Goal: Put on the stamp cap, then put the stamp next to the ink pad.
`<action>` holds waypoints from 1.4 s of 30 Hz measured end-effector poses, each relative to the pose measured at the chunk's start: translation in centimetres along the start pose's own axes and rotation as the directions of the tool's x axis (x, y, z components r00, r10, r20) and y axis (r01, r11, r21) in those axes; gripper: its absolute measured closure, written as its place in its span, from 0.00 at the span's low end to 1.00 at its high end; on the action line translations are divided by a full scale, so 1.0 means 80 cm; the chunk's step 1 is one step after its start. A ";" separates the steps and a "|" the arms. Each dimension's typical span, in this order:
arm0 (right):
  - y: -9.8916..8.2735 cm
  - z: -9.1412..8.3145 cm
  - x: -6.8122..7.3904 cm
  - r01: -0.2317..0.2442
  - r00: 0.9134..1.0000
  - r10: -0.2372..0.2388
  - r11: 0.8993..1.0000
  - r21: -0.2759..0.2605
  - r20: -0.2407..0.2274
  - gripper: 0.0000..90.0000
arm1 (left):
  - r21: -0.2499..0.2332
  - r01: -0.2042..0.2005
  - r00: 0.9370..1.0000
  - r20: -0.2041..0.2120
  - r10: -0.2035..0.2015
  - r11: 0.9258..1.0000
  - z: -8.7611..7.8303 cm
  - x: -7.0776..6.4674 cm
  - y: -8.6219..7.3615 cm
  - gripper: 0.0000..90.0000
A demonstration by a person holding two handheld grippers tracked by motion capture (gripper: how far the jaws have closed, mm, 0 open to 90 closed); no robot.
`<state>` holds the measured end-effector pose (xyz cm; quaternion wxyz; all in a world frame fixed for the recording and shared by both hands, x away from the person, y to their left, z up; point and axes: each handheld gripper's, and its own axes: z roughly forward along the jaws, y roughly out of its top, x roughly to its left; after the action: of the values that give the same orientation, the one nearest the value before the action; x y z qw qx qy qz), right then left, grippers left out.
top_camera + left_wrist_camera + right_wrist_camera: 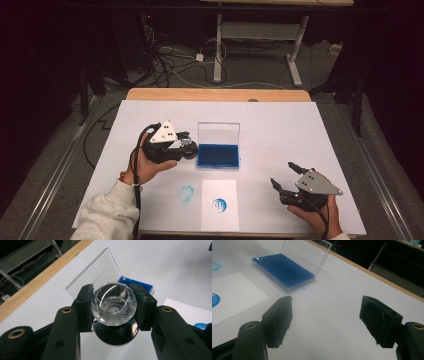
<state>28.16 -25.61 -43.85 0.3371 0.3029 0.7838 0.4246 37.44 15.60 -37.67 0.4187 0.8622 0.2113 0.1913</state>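
Note:
My left gripper (186, 145) is shut on a stamp (113, 302) with a clear faceted knob and a round black base. It holds the stamp (189, 149) just left of a blue ink pad (218, 155), a little above the table. The pad lies in a clear case whose lid (218, 133) stands open at the back. A white card (220, 220) near the front edge carries a round blue print (219, 204). My right gripper (283, 174) hovers open at the front right, nothing between its jaws (325, 315). The ink pad (283, 270) lies ahead of it to the left.
A blue ink smudge (186, 193) marks the white table cover (280, 125) left of the card. The wooden table edge (215, 94) runs along the back. Beyond it are floor cables and the legs of another desk (218, 50).

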 end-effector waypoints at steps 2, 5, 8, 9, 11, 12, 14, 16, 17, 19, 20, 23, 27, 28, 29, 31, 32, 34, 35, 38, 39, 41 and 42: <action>0.000 0.000 0.001 0.004 1.000 -0.004 1.000 0.001 0.000 0.30 | 0.013 0.001 1.000 -0.012 -0.001 1.000 0.003 0.003 -0.001 0.61; 0.001 0.000 0.001 0.003 1.000 -0.003 1.000 0.000 -0.001 0.30 | 0.024 0.007 1.000 -0.011 -0.007 1.000 0.008 0.007 -0.002 0.61; 0.000 0.000 0.001 0.006 1.000 -0.006 1.000 0.004 -0.004 0.30 | 0.037 0.007 1.000 -0.013 -0.007 0.999 0.014 0.011 -0.003 0.61; -0.001 0.001 0.001 0.006 1.000 -0.006 1.000 0.006 -0.004 0.30 | 0.042 0.009 1.000 -0.017 -0.008 0.999 0.016 0.012 -0.003 0.61; -0.002 0.001 0.000 0.003 1.000 -0.003 1.000 0.010 -0.005 0.30 | 0.056 0.010 1.000 -0.016 -0.009 0.998 0.020 0.015 -0.004 0.61; -0.002 0.001 -0.001 0.002 1.000 -0.002 1.000 0.008 -0.003 0.30 | 0.063 0.015 1.000 -0.017 -0.014 0.998 0.022 0.016 -0.005 0.61; -0.002 0.002 0.000 0.004 1.000 -0.004 1.000 0.011 -0.008 0.30 | 0.074 0.019 1.000 -0.022 -0.017 0.997 0.026 0.019 -0.007 0.61; -0.001 0.002 0.001 0.007 1.000 -0.006 1.000 0.011 -0.010 0.30 | 0.086 0.023 1.000 -0.021 -0.022 0.996 0.029 0.023 -0.009 0.61; -0.002 0.002 0.001 0.001 1.000 -0.001 1.000 0.012 -0.011 0.30 | 0.098 0.022 0.999 -0.028 -0.020 0.995 0.031 0.026 -0.010 0.61; -0.005 0.003 0.001 0.012 1.000 -0.011 1.000 0.024 -0.017 0.30 | 0.109 0.029 0.999 -0.020 -0.027 0.994 0.035 0.029 -0.012 0.61; -0.005 0.003 0.001 0.012 1.000 -0.011 1.000 0.029 -0.018 0.30 | 0.125 0.031 0.999 -0.022 -0.028 0.992 0.039 0.031 -0.013 0.61; -0.005 0.003 0.001 0.008 1.000 -0.007 1.000 0.028 -0.020 0.30 | 0.147 0.043 0.999 -0.015 -0.042 0.988 0.049 0.036 -0.017 0.61; -0.005 0.004 0.003 0.011 1.000 -0.010 0.999 0.033 -0.028 0.30 | 0.170 0.054 0.999 -0.017 -0.052 0.984 0.056 0.042 -0.023 0.61; -0.005 0.004 0.002 0.012 1.000 -0.011 0.999 0.035 -0.030 0.30 | 0.173 0.057 0.998 -0.019 -0.054 0.983 0.058 0.043 -0.024 0.61; -0.006 0.004 0.002 0.013 1.000 -0.012 0.999 0.034 -0.027 0.30 | 0.182 0.060 0.998 -0.020 -0.057 0.982 0.060 0.044 -0.026 0.61; -0.006 0.004 0.002 0.006 1.000 -0.005 0.999 0.033 -0.028 0.30 | 0.186 0.069 0.998 -0.017 -0.068 0.980 0.064 0.047 -0.029 0.61; -0.006 0.004 0.001 0.005 1.000 -0.004 0.999 0.034 -0.025 0.30 | 0.189 0.074 0.997 -0.015 -0.073 0.979 0.066 0.048 -0.030 0.61; -0.007 0.005 0.001 0.007 1.000 -0.006 0.999 0.037 -0.028 0.30 | 0.198 0.077 0.997 -0.009 -0.077 0.977 0.069 0.049 -0.033 0.61; -0.007 0.005 0.002 0.005 1.000 -0.004 0.999 0.039 -0.028 0.30 | 0.203 0.075 0.997 -0.012 -0.075 0.976 0.070 0.049 -0.033 0.61; -0.007 0.005 0.003 0.011 0.999 -0.010 0.999 0.043 -0.033 0.30 | 0.222 0.072 0.997 -0.016 -0.070 0.972 0.075 0.048 -0.035 0.61; -0.006 0.006 0.003 0.015 0.999 -0.014 0.999 0.046 -0.034 0.30 | 0.225 0.072 0.997 -0.014 -0.071 0.972 0.077 0.048 -0.036 0.61; -0.007 0.006 0.004 0.015 0.999 -0.013 0.999 0.050 -0.039 0.30 | 0.229 0.073 0.997 -0.009 -0.072 0.971 0.078 0.048 -0.037 0.61; -0.007 0.007 0.004 0.016 0.999 -0.014 0.998 0.053 -0.038 0.30 | 0.233 0.071 0.997 -0.008 -0.071 0.970 0.079 0.048 -0.037 0.61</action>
<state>28.29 -25.39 -44.63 0.3174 0.2980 0.8032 0.4066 43.23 15.19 -43.13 0.3212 0.8973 0.2628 0.1502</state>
